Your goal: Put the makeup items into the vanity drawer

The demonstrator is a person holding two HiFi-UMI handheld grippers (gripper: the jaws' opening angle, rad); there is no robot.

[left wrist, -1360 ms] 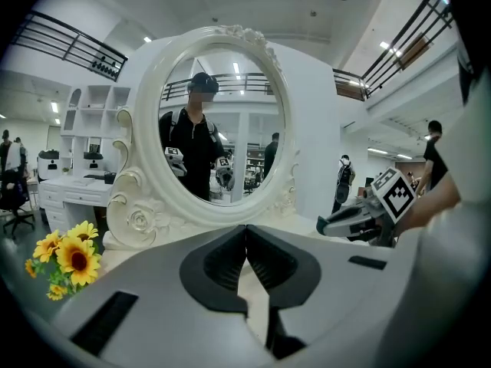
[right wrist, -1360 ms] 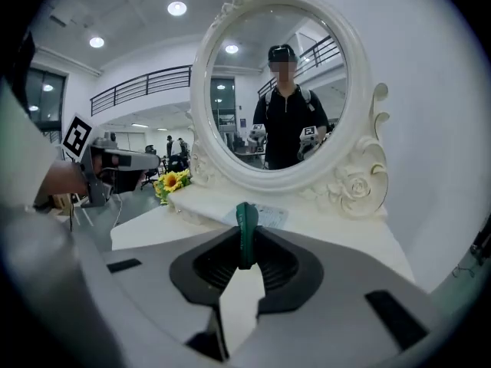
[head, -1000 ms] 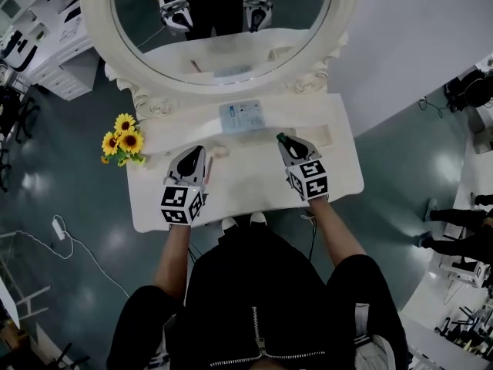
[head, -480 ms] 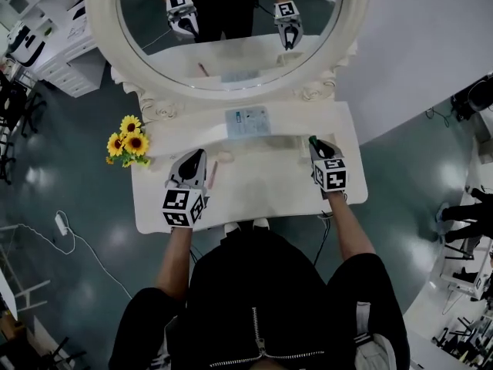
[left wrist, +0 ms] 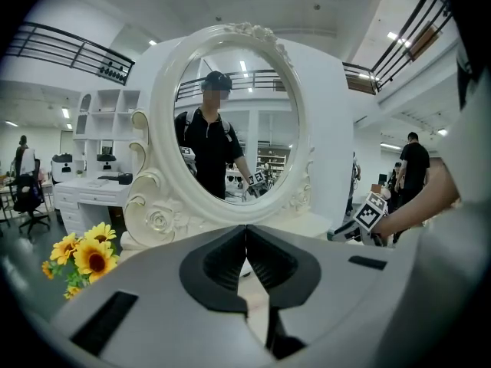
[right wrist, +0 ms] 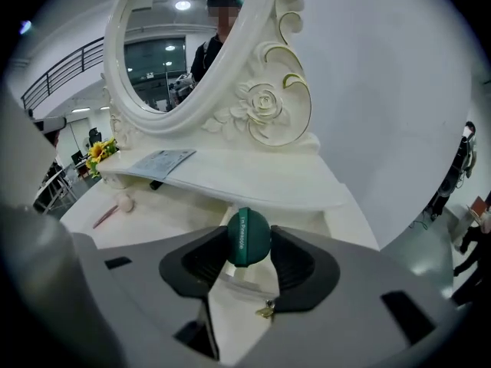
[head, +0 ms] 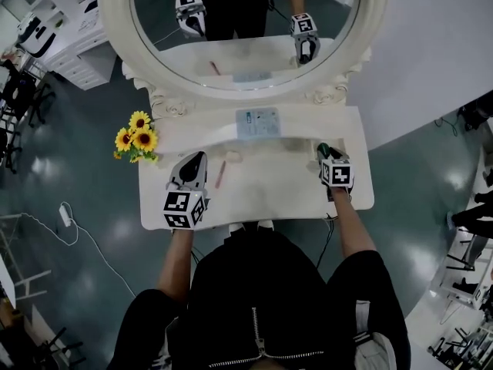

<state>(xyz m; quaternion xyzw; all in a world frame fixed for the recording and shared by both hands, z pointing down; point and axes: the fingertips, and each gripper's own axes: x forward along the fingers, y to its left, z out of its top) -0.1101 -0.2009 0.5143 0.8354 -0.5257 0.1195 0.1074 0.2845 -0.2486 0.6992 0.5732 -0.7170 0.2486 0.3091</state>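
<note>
My right gripper [head: 326,153] [right wrist: 247,245] hangs over the right end of the white vanity top [head: 269,187]. A round dark-green makeup item [right wrist: 247,238] [head: 323,149] sits between its jaws, which are opening. Right below it is a white drawer [right wrist: 230,301] with a small gold pull [right wrist: 266,310]. My left gripper [head: 196,159] [left wrist: 245,232] stays shut and empty over the left of the top. A pink stick-like makeup item [head: 221,174] [right wrist: 103,218] and a small pale round one [head: 233,157] [right wrist: 125,203] lie between the grippers.
A big oval mirror [head: 246,29] in an ornate white frame stands at the back. A pale printed card [head: 258,122] [right wrist: 161,162] lies on the raised shelf. Sunflowers [head: 137,139] [left wrist: 84,255] sit at the left corner. People and desks are far off.
My right gripper has carried the green item from the middle of the top to its right end. The left gripper has stayed in place.
</note>
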